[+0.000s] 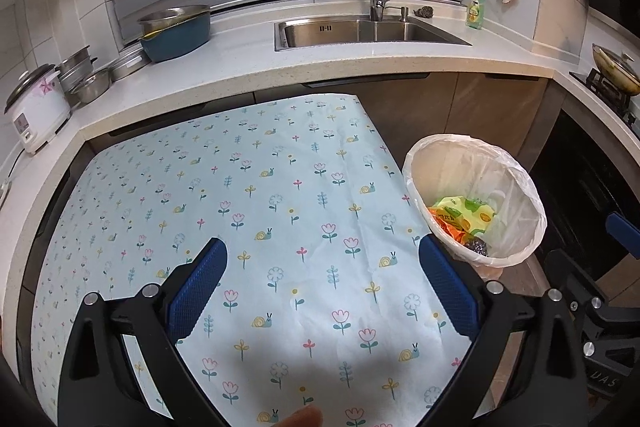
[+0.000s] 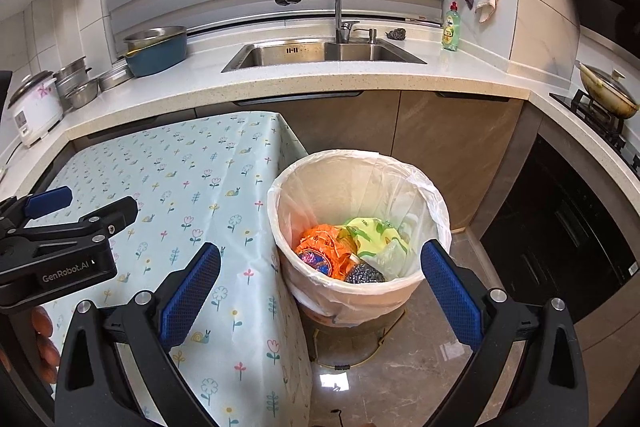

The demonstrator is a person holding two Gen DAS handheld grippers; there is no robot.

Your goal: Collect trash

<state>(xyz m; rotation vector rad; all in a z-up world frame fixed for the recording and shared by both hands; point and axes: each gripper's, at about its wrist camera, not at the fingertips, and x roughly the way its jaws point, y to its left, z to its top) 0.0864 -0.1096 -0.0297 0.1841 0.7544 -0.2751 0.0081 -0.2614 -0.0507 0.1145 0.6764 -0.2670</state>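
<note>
Our trash (image 2: 344, 251) sits in the bin (image 2: 434, 195) on the right. Our left claw (image 1: 322, 287) and right claw (image 2: 320, 287) are spread, holding nothing. We think we're done.

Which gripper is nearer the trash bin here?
Right. The right gripper hangs open just above the trash bin's near rim; the left gripper, also open, is over the flowered tablecloth beside it.

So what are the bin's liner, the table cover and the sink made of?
Liner: thin translucent plastic, going by its crinkles and folded-over rim. Table cover: probably wipeable vinyl or coated paper, with sharp creases and a slight sheen. Sink: brushed stainless steel, grey and softly reflective.
</note>
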